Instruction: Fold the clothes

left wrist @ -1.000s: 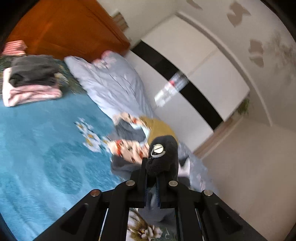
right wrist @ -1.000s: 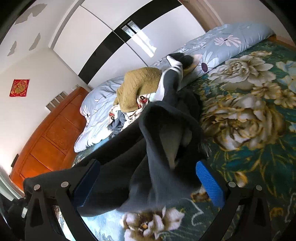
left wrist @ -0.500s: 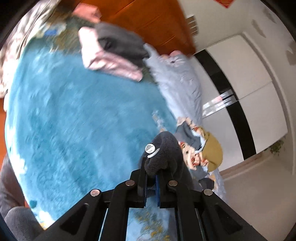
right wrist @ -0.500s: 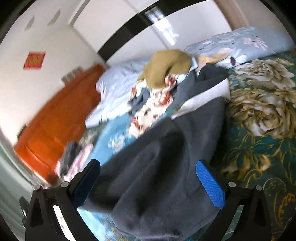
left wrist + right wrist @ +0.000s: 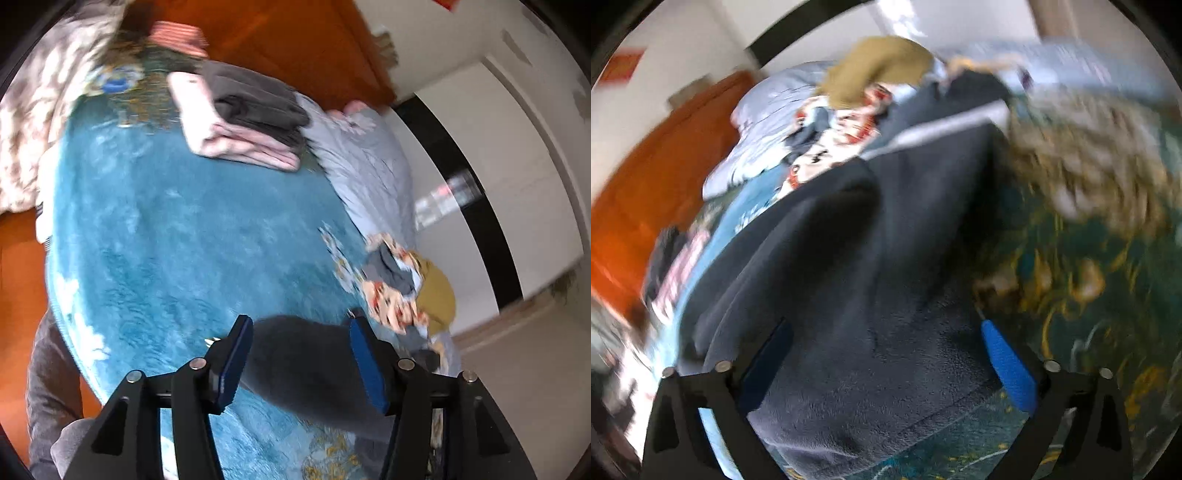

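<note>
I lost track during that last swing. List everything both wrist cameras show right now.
dark grey fleece garment: 1, charcoal, spread on the bed between both grippers' fingers
folded stack: 1, pink under dark grey, far end of bed
unfolded pile: 1, mustard, grey and printed pieces, by the quilt
quilt: 1, pale blue floral, along the bed's far side
bed cover: 1, teal with gold flowers
headboard: 1, orange wood
wardrobe: 1, white with black stripe
left gripper: jaws opening, fleece between, not pressed
right gripper: jaws closing, wide over fleece

The right gripper [image 5: 886,365] is closing its blue-padded jaws around a dark grey fleece garment [image 5: 871,280] lying on the teal floral bedspread [image 5: 1078,302].
</note>
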Available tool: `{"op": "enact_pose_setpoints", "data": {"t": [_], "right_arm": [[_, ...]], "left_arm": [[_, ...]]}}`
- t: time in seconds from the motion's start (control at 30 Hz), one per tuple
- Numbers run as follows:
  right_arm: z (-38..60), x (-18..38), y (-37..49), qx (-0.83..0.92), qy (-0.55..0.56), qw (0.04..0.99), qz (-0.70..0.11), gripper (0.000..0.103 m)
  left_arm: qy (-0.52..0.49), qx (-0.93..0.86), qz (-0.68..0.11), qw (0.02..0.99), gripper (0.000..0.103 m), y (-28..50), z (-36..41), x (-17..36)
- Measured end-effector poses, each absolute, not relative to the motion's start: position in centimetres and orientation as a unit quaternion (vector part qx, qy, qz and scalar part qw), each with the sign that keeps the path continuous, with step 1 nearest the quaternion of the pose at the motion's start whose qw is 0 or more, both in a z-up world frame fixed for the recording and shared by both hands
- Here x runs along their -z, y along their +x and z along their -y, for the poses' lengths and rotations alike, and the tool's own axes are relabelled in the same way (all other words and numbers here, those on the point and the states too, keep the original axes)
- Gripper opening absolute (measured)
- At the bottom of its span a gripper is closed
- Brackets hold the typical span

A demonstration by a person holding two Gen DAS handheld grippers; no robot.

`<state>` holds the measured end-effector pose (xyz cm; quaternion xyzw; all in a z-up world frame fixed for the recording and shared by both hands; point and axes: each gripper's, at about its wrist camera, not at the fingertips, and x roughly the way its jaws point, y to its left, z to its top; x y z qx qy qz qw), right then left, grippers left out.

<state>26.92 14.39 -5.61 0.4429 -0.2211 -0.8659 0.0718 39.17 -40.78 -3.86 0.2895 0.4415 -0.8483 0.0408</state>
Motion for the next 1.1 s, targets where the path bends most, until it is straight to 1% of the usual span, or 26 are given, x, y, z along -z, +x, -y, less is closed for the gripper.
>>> {"op": "enact_pose_setpoints", "data": {"t": [0.07,0.1,0.13,0.17,0.23,0.27,0.33,0.4,0.53,0.57,0.6,0.67,0.83,1.03,1.07,1.1], "right_arm": [[-15.2,6.5,26.7,0.849,0.45,0.079,0.267,0.077],[-15.6,6.7,26.7,0.841,0.45,0.085,0.287,0.066],[-15.8,6.6,26.7,0.834,0.446,0.099,0.31,0.059],[-16.0,6.6,26.7,0.825,0.441,0.115,0.334,0.047],[-16.2,6.3,26.7,0.81,0.431,0.146,0.369,0.044],[-16.1,6.0,26.7,0.81,0.428,0.153,0.371,0.043],[-16.2,5.4,26.8,0.816,0.422,0.159,0.363,0.042],[-16.5,5.0,27.0,0.824,0.416,0.158,0.35,0.036],[-17.9,4.5,27.1,0.837,0.408,0.143,0.336,0.036],[-18.5,4.8,26.9,0.836,0.408,0.134,0.342,0.039],[-19.2,5.1,26.7,0.834,0.409,0.124,0.348,0.053],[-20.2,5.6,26.1,0.831,0.407,0.111,0.363,0.065],[-21.5,6.1,23.3,0.82,0.389,0.116,0.403,0.065],[-21.5,8.0,19.7,0.787,0.407,0.139,0.441,0.064],[-21.5,8.4,19.2,0.78,0.411,0.144,0.45,0.056],[-21.5,8.7,18.8,0.774,0.416,0.142,0.456,0.042]], "left_arm": [[0.302,0.852,-0.427,0.007,0.06,38.2,39.2,4.0],[0.314,0.855,-0.413,-0.01,0.06,37.6,37.9,4.0],[0.325,0.857,-0.399,-0.027,0.061,37.1,36.6,4.0],[0.335,0.859,-0.385,-0.043,0.061,36.7,35.2,4.1],[0.355,0.861,-0.356,-0.077,0.061,36.0,32.4,4.3],[0.366,0.859,-0.345,-0.09,0.061,35.7,31.1,4.6],[0.398,0.852,-0.318,-0.122,0.062,35.0,28.1,5.5],[0.419,0.835,-0.325,-0.147,0.062,34.7,26.2,6.8],[0.461,0.79,-0.373,-0.156,0.062,33.7,23.9,10.2],[0.467,0.787,-0.373,-0.153,0.062,33.5,23.6,10.6],[0.473,0.784,-0.374,-0.15,0.062,33.3,23.3,11.0],[0.474,0.78,-0.381,-0.147,0.062,32.8,22.7,11.4],[0.453,0.752,-0.461,-0.127,0.063,30.9,24.3,12.8],[0.433,0.736,-0.508,-0.112,0.064,29.4,25.6,13.6],[0.428,0.735,-0.515,-0.11,0.062,29.3,25.9,13.5],[0.423,0.739,-0.514,-0.107,0.06,29.3,25.9,13.4]]}}
